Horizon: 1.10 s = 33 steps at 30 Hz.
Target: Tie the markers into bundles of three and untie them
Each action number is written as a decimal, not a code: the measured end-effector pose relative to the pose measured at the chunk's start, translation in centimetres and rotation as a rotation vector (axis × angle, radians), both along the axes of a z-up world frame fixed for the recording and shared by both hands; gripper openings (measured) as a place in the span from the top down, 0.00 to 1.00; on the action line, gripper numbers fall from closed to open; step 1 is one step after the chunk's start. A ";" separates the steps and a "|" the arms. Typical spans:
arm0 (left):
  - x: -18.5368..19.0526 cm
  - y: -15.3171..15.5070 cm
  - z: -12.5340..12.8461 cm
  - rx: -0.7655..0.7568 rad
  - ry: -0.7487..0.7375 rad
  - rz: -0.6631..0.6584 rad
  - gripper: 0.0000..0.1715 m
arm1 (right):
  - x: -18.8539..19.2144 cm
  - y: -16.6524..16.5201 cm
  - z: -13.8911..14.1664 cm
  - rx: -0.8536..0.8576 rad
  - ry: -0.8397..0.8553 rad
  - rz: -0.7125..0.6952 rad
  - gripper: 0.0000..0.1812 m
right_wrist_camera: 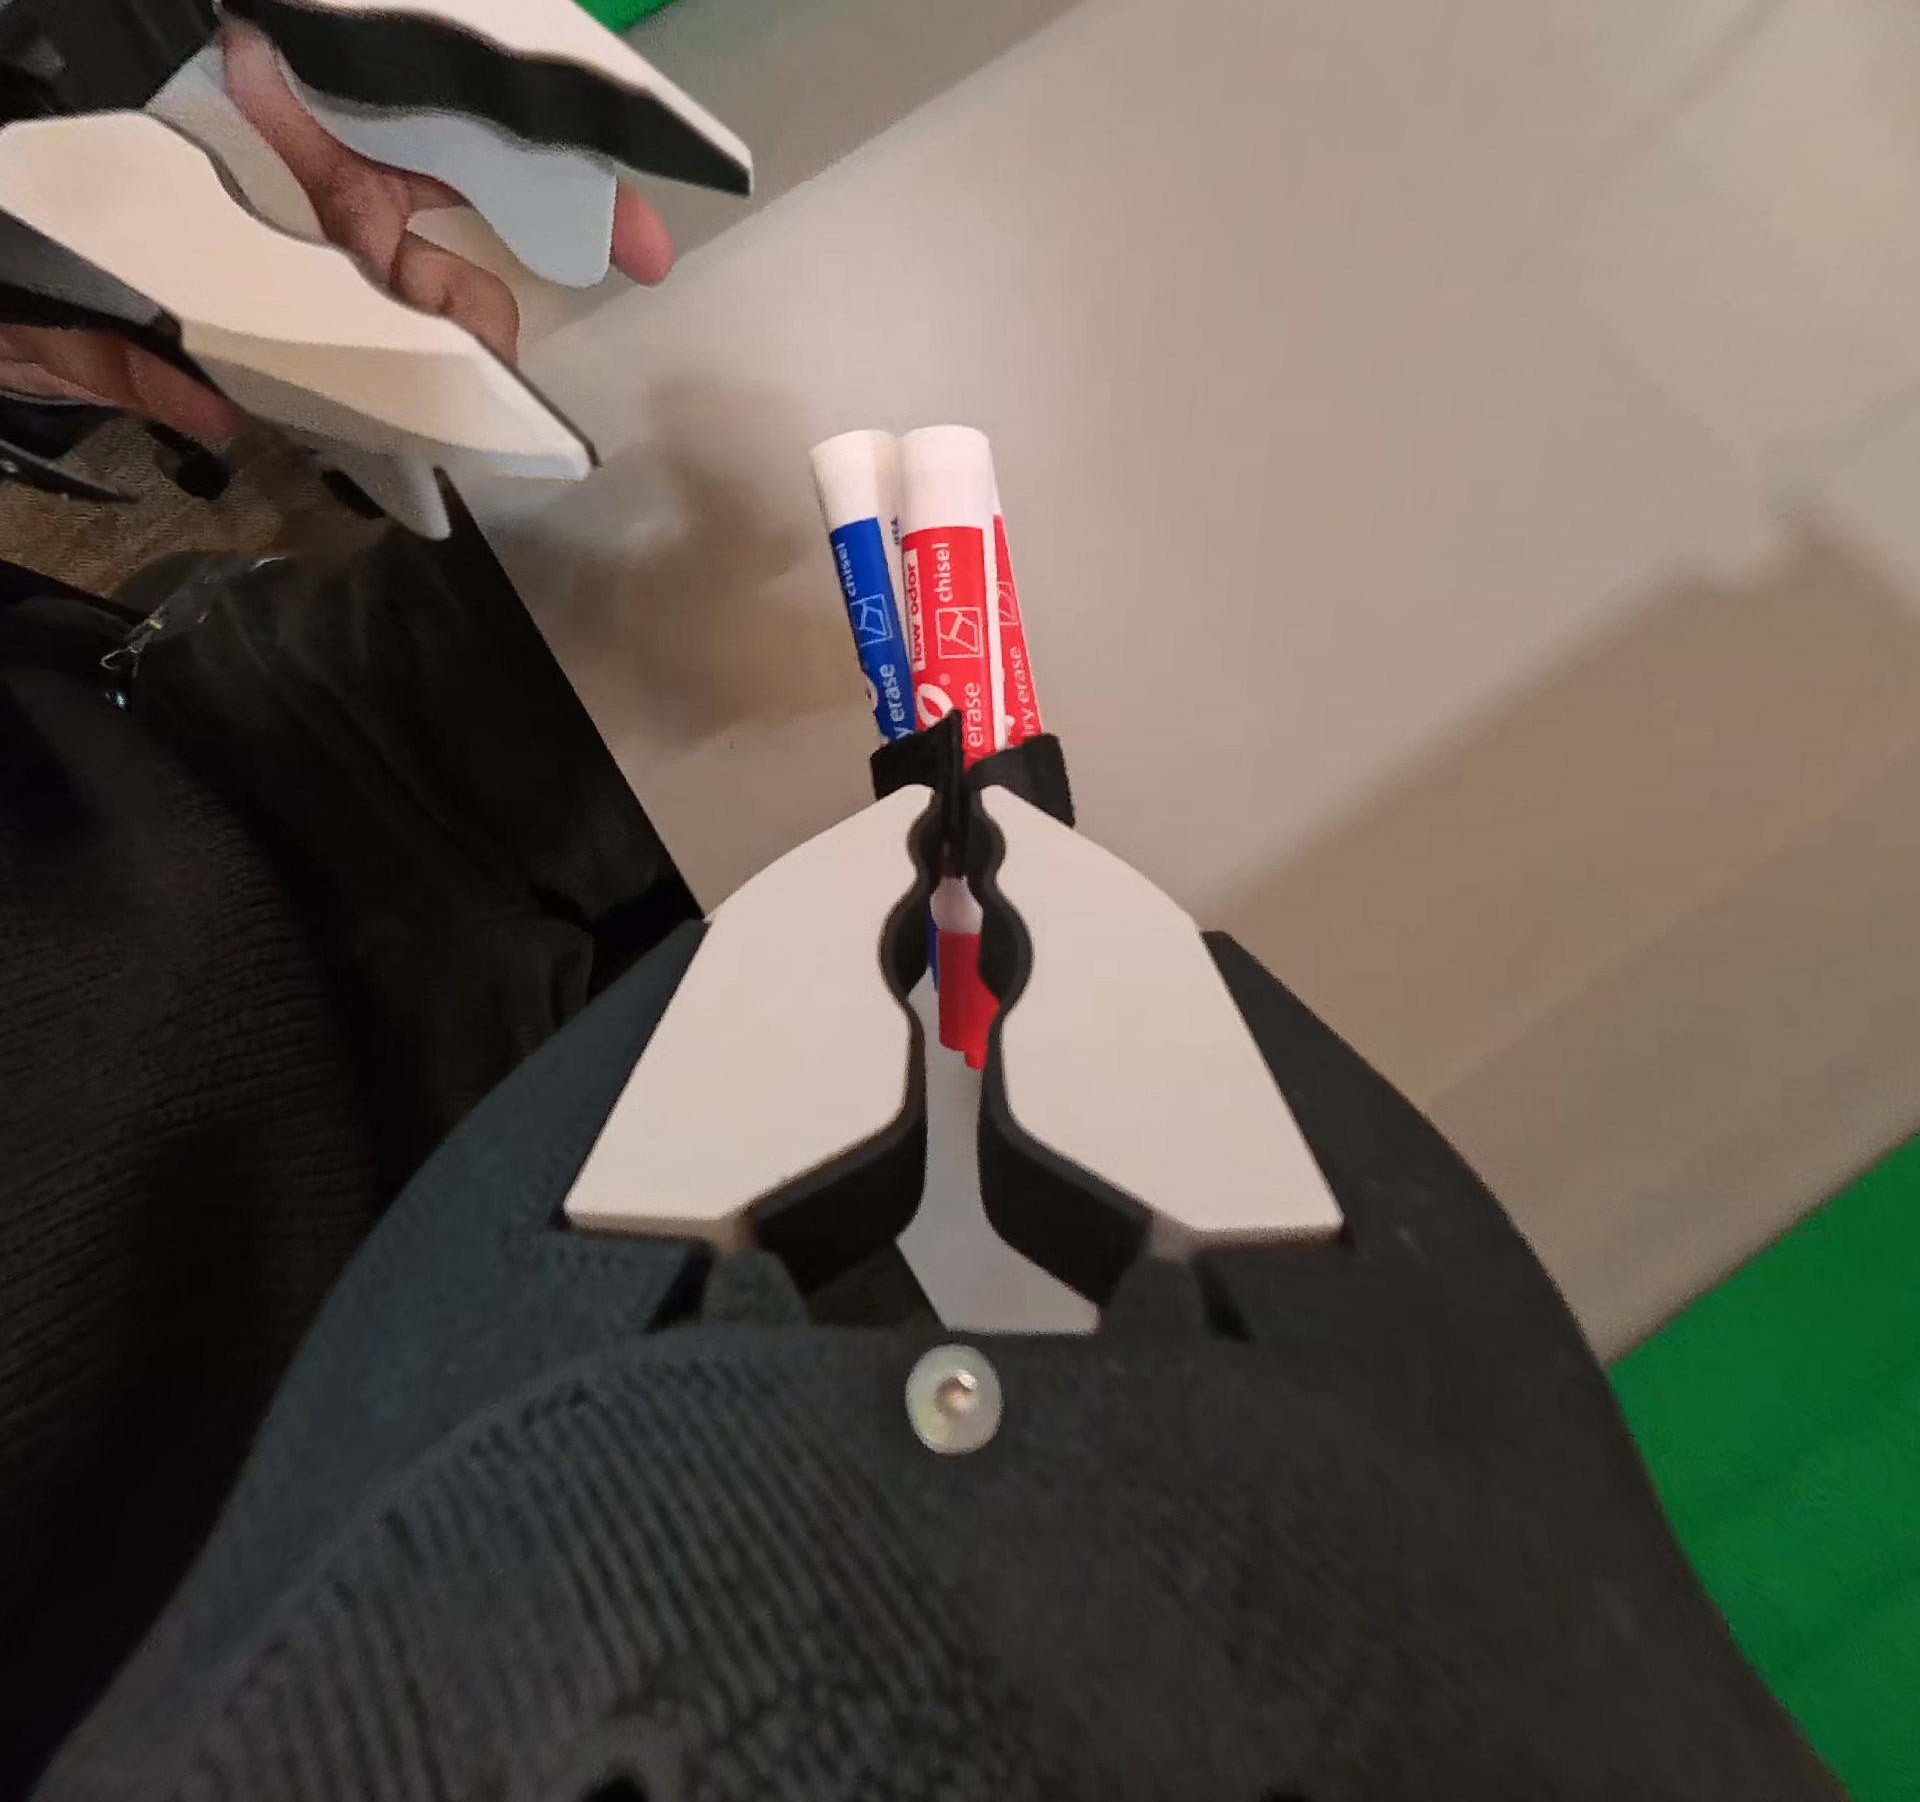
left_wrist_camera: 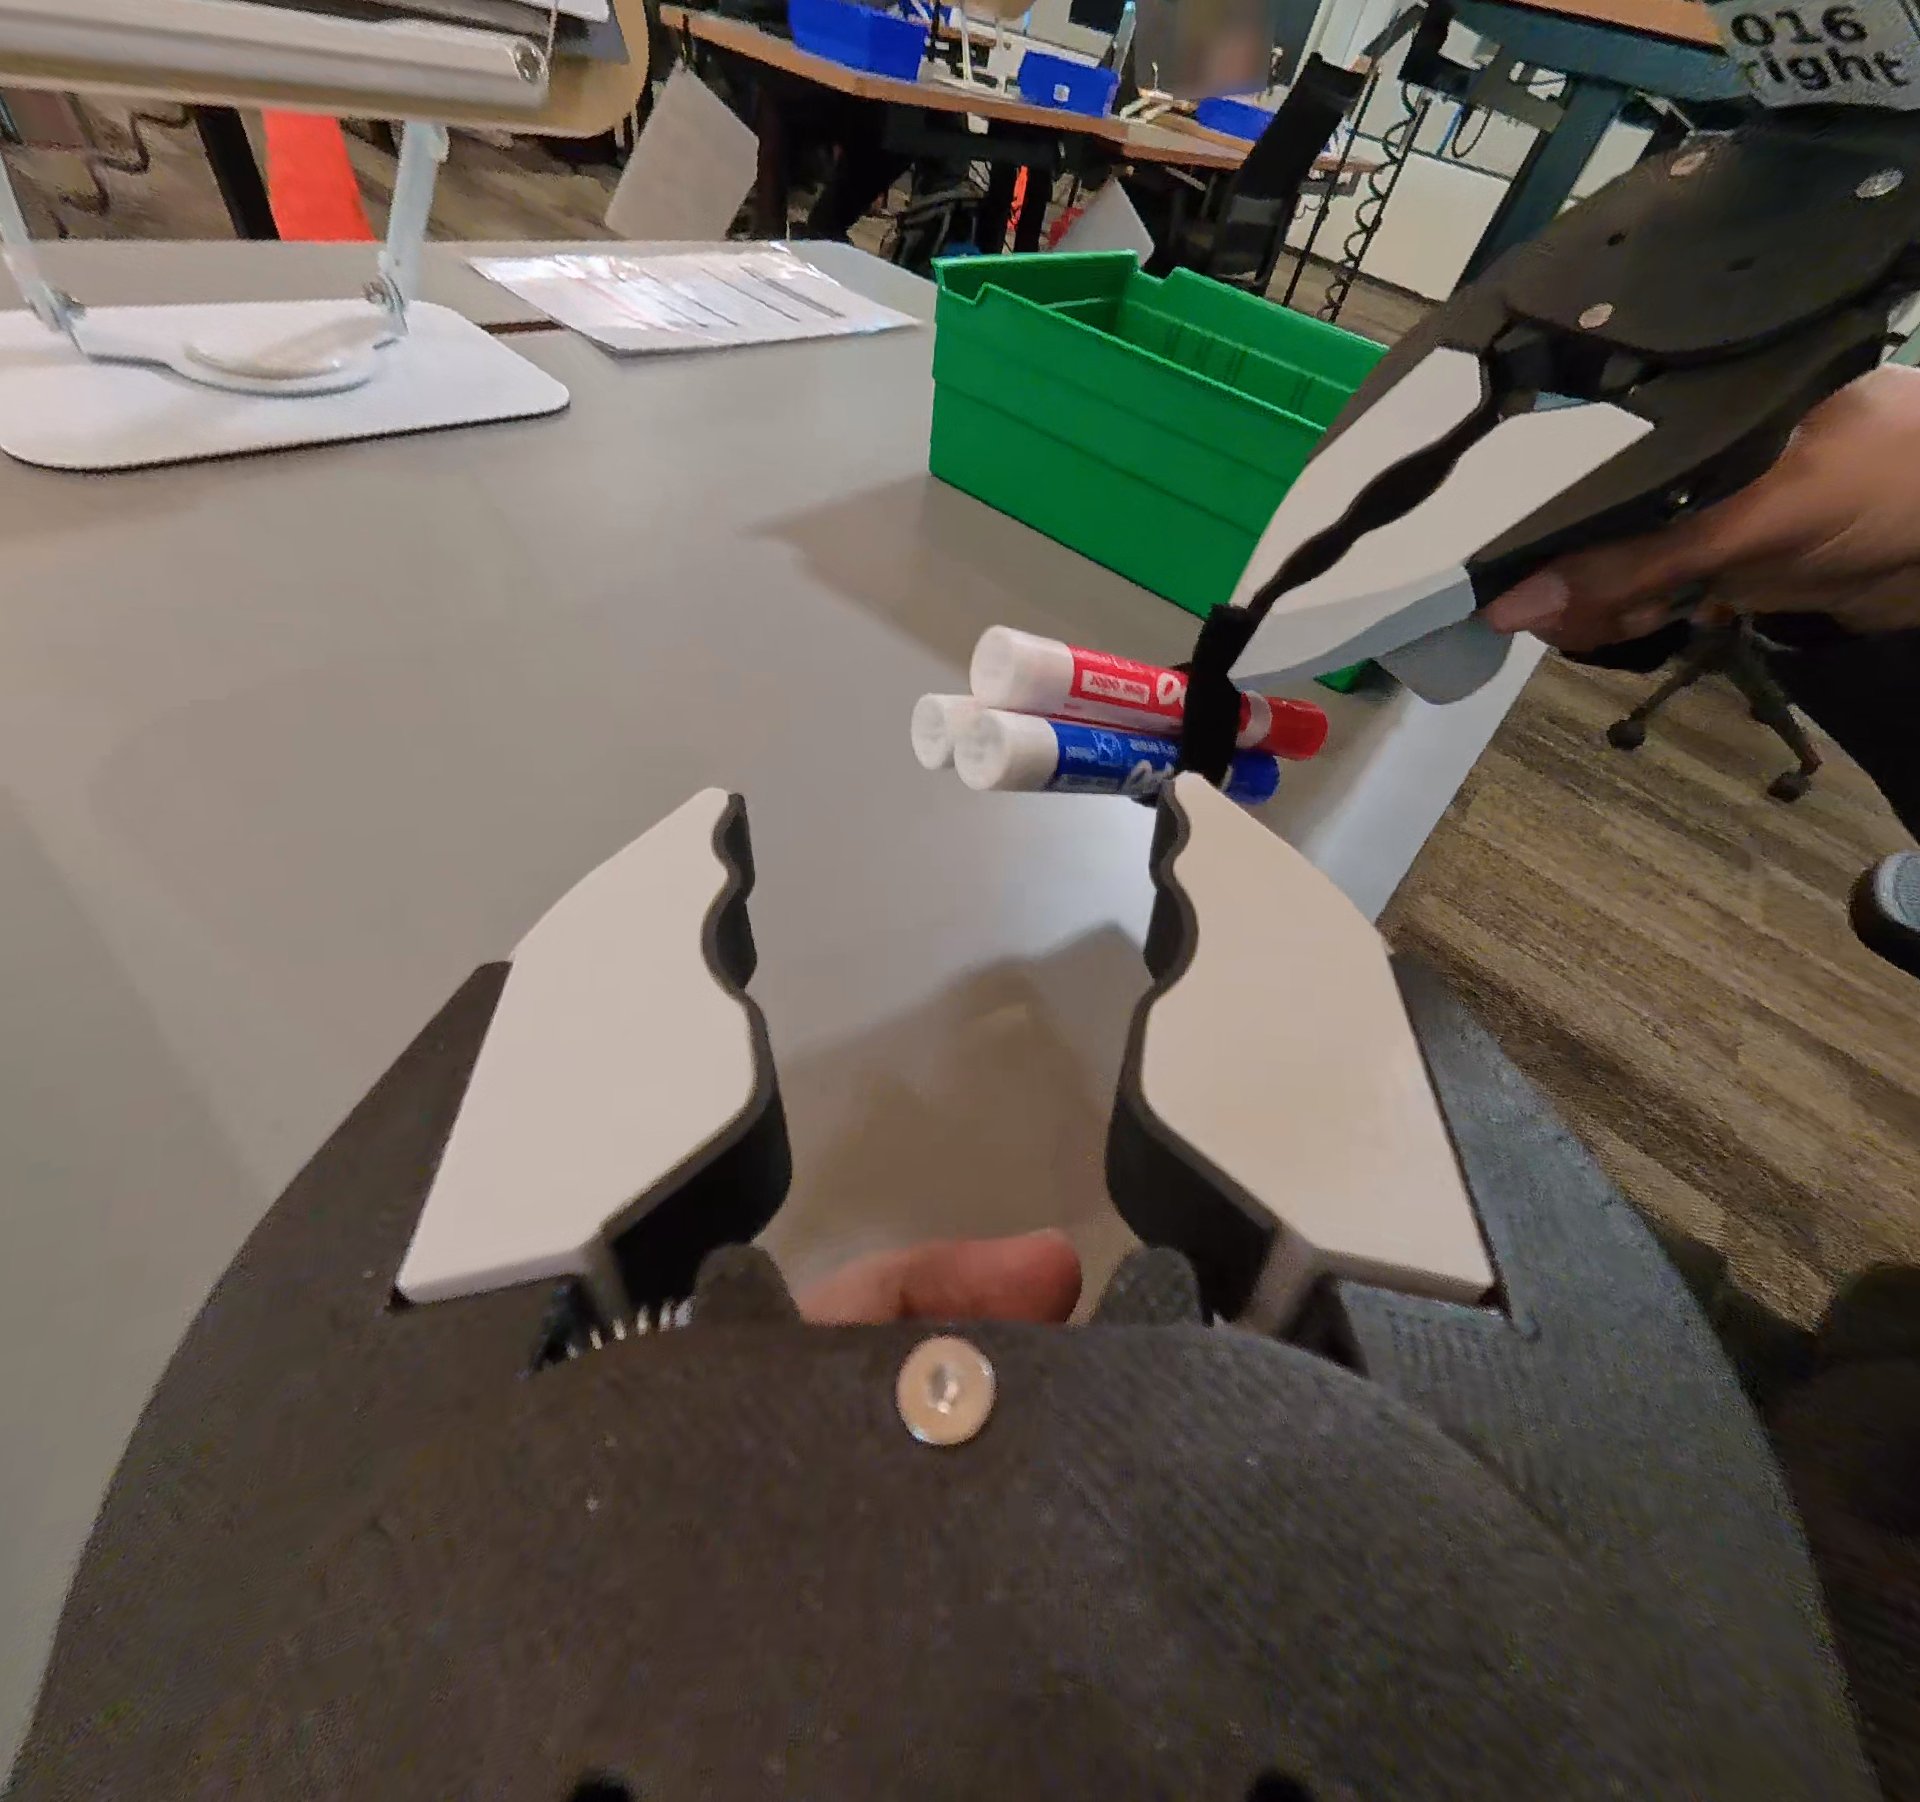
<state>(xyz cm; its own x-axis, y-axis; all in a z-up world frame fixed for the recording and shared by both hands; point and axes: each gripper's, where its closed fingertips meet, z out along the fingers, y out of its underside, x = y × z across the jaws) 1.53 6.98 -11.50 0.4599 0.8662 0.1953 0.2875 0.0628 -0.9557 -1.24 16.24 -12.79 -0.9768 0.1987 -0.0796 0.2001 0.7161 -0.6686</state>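
The right gripper (right_wrist_camera: 954, 796) has its fingers pinched together on the black strap (right_wrist_camera: 1039, 765) that binds a bundle of markers (left_wrist_camera: 1091, 724), red and blue among them, which hangs just above the grey surface (left_wrist_camera: 520, 661). In the left wrist view the left gripper (left_wrist_camera: 951, 807) holds nothing, its fingers spread wide, with the bundle just beyond its right fingertip at 1 o'clock. A green bin (left_wrist_camera: 1101, 422) stands past the bundle at 12 o'clock, the surface's edge drops to the floor at 3 o'clock, and bare surface spreads toward 9 o'clock.
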 end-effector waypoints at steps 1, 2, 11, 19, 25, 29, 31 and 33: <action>0.2 0.0 -0.2 0.004 -0.011 -0.003 0.56 | -0.1 -0.2 0.1 -0.002 0.001 0.006 0.98; 0.4 -0.1 -0.3 0.006 -0.022 -0.006 0.56 | -0.2 -0.3 0.1 0.002 0.001 0.006 0.98; 3.3 0.7 -3.2 -0.144 -0.112 -0.109 0.61 | -1.1 -2.1 2.2 -0.046 0.011 0.063 0.98; 5.2 0.8 -4.6 -0.304 -0.101 -0.145 0.61 | 0.5 -3.6 2.4 0.002 0.056 0.239 0.98; 4.8 -0.3 -4.7 -0.467 -0.030 -0.075 0.59 | 2.4 -4.1 1.3 0.031 0.072 0.377 0.98; 5.3 0.7 -5.6 -0.483 -0.062 -0.131 0.57 | 4.3 -4.1 1.2 0.027 0.081 0.491 0.98; 6.0 1.7 -6.0 -0.458 -0.095 -0.195 0.57 | 5.4 -4.0 1.3 0.026 0.076 0.552 0.98; 6.4 2.0 -6.2 -0.457 -0.111 -0.220 0.59 | 6.4 -3.7 1.2 0.043 0.079 0.606 0.98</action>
<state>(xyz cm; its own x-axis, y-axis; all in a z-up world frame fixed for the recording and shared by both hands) 7.92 9.01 -17.67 0.6385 0.7599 -0.1222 0.3485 -0.4270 -0.8344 5.13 12.57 -11.59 -0.9197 -0.3926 -0.0067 -0.2999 0.7135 -0.6332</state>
